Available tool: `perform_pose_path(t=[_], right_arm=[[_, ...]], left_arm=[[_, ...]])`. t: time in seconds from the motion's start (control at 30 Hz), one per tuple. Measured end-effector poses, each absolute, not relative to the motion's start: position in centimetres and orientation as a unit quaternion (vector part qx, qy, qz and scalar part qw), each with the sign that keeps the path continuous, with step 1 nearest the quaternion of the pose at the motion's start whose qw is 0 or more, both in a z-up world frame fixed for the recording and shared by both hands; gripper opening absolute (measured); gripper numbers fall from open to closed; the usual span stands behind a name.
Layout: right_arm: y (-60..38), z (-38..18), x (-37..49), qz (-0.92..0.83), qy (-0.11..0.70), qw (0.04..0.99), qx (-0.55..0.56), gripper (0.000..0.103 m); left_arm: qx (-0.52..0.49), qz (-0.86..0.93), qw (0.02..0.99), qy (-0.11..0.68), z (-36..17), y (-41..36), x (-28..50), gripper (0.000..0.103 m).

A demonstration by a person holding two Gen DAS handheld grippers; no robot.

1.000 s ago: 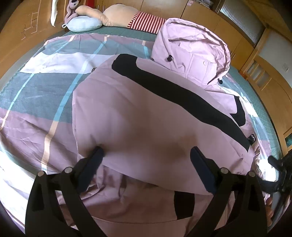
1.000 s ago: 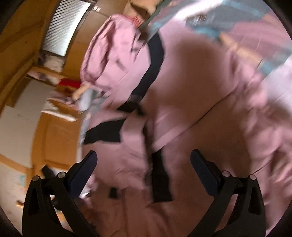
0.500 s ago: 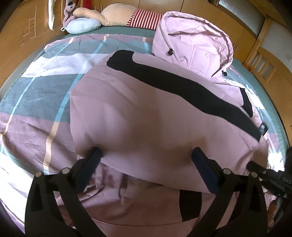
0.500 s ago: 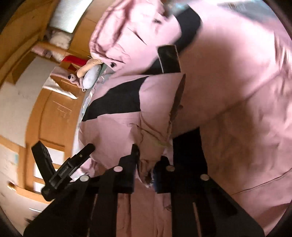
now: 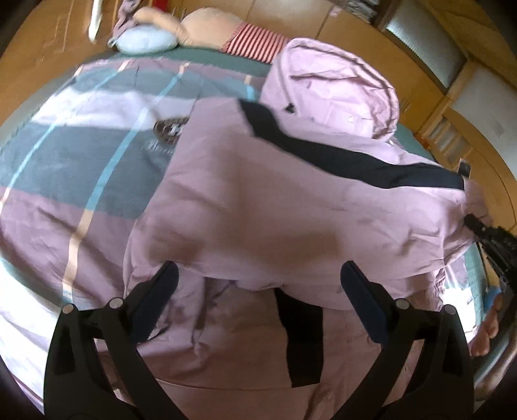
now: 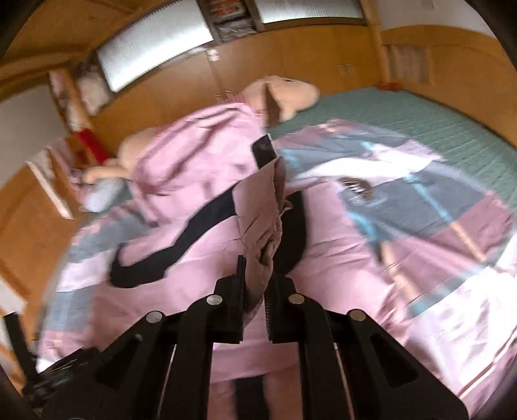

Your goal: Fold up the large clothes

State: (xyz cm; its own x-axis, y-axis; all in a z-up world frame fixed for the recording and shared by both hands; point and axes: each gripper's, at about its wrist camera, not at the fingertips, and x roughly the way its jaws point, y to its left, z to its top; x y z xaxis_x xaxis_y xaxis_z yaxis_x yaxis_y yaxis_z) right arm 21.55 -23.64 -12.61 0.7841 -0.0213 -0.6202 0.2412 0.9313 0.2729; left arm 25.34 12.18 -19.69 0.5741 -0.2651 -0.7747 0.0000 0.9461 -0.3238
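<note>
So the fold is only partly done. The big pink coat lies on the bed, with its hood up near the pillows. One part is already laid over the middle, with a black stripe across it. The bottom part (near the camera) is bunched and not smooth, so I think more folds are left.

The right gripper is pinched on a fold of the coat, with its jaws closing, and the cloth stands up from it like a little tent. I think this side gets folded over next. The left gripper is wide apart and holds nothing; its tips sit just at the coat's edge.

The bed has a soft cover with pink, grey, white and blue squares, and a green sheet shows under it. A blue pillow and a plush toy with a striped shirt lie at the head. Wooden walls and cupboards go all around the room, and frosted windows sit up high.
</note>
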Motion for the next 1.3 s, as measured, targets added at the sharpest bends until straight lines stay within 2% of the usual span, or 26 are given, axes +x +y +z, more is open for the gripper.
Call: perform_pose_path(t=[0.17, 0.27, 0.3, 0.33, 0.4, 0.6, 0.73, 0.83, 0.97, 1.2, 1.3], right_arm=[[-24.9, -17.1, 24.3, -0.110, 0.396, 0.899, 0.149, 0.011], [-25.6, -19.3, 23.7, -0.104, 0.417, 0.887, 0.172, 0.015], [-25.7, -19.8, 23.5, -0.105, 0.420, 0.884, 0.179, 0.027], [-26.1, -20.2, 23.2, -0.111, 0.423, 0.880, 0.187, 0.048], [-26.5, -20.2, 22.2, -0.141, 0.416, 0.879, 0.188, 0.068], [-26.0, -18.2, 18.6, -0.176, 0.344, 0.906, 0.174, 0.068], [-21.5, -16.1, 17.6, -0.143, 0.281, 0.945, 0.088, 0.068], [-19.1, -16.9, 19.7, -0.095, 0.320, 0.941, 0.054, 0.068], [-18.1, -21.3, 23.3, -0.080, 0.408, 0.909, 0.028, 0.068], [-18.5, -23.7, 23.4, -0.059, 0.377, 0.924, 0.035, 0.072], [-18.8, -23.8, 23.0, -0.046, 0.372, 0.926, 0.054, 0.073]], left_arm=[[-0.189, -0.077, 0.850, 0.485, -21.4, 13.3, 26.1, 0.101], [-0.201, -0.074, 0.847, 0.487, -21.8, 13.5, 26.3, 0.101], [-0.199, -0.073, 0.847, 0.487, -21.7, 13.5, 26.3, 0.101], [-0.195, -0.071, 0.849, 0.486, -21.6, 13.4, 26.3, 0.101], [-0.181, -0.065, 0.856, 0.480, -21.4, 13.1, 26.2, 0.101], [-0.143, -0.042, 0.871, 0.469, -21.1, 12.5, 26.2, 0.101], [-0.115, -0.037, 0.867, 0.483, -21.9, 11.8, 26.5, 0.101], [-0.113, -0.035, 0.862, 0.492, -22.5, 11.8, 26.7, 0.101], [-0.105, -0.032, 0.862, 0.495, -22.7, 11.9, 26.8, 0.101], [-0.101, -0.007, 0.861, 0.499, -23.3, 12.5, 27.0, 0.101], [-0.096, 0.015, 0.880, 0.464, -21.7, 12.3, 25.8, 0.101]])
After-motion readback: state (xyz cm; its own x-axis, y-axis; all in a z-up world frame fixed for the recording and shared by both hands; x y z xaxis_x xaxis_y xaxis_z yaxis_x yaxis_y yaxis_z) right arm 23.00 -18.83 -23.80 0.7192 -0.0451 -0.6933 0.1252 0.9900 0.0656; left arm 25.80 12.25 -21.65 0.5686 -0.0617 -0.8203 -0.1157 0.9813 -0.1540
